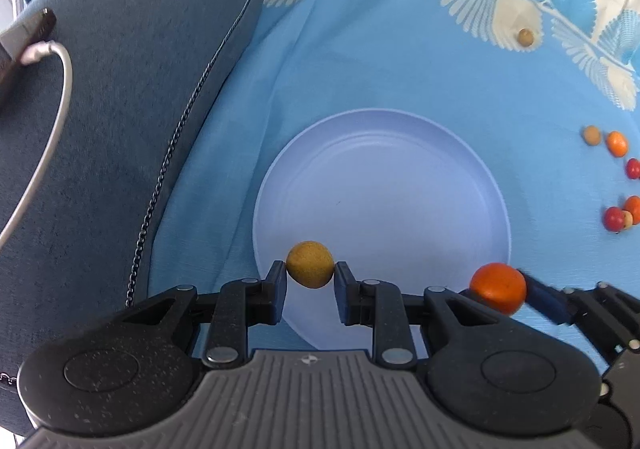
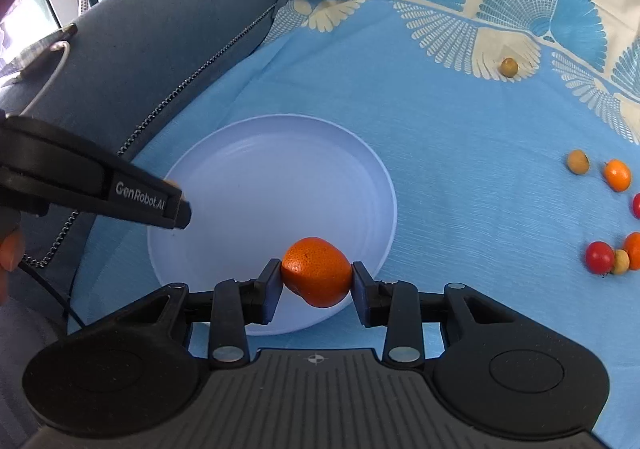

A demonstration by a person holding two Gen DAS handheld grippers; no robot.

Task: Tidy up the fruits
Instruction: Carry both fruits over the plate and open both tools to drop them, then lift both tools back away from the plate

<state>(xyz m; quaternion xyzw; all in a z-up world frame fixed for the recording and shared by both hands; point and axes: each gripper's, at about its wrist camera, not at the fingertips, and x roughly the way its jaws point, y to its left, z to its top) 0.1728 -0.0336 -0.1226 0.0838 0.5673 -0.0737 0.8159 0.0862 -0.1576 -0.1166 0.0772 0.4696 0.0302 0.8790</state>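
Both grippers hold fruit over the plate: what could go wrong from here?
1. The tan fruit and the orange are round and pinched only at the fingers' tips, so either might slip out.
2. The plate looks shallow; dropped fruit might roll off onto the cloth.
3. The left gripper and right gripper are close and may collide.

One pale plate [image 2: 372, 177]. Three orange fruits: one [image 2: 316, 273] in a claw, two [image 2: 618, 175] [image 2: 634, 249] on the cloth. Two red ones [image 2: 599, 257] [image 2: 637, 205]. Four tan ones: [image 1: 310, 264] gripped, [image 2: 509, 67], [image 2: 578, 162], [image 2: 621, 261] lying loose. Two claws [image 1: 310, 281] [image 2: 316, 285].
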